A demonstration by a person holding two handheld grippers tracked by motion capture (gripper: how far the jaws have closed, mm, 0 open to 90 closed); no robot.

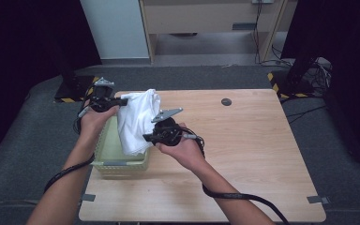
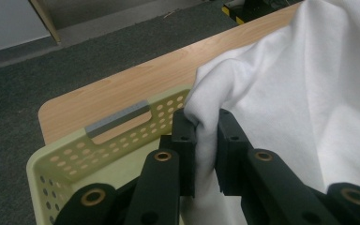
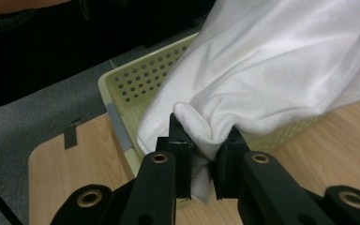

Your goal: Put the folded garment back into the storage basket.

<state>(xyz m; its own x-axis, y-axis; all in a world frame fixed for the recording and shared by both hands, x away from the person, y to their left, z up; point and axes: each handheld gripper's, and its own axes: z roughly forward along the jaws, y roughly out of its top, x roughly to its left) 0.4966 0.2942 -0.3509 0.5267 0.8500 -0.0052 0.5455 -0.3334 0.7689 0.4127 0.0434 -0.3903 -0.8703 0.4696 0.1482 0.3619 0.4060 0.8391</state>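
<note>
Fingers (image 2: 190, 140) of the left gripper (image 1: 104, 101) and right gripper (image 1: 161, 131) pinch the white cloth (image 1: 138, 119), centre-left above the yellow-green basket (image 1: 122, 164); better to lift both evenly, keeping it taut.

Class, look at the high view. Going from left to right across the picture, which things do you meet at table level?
left gripper → white cloth → right gripper → small dark round disc set in the table. The green basket lies under the cloth and overlaps it, so it is left out of the order.
</note>
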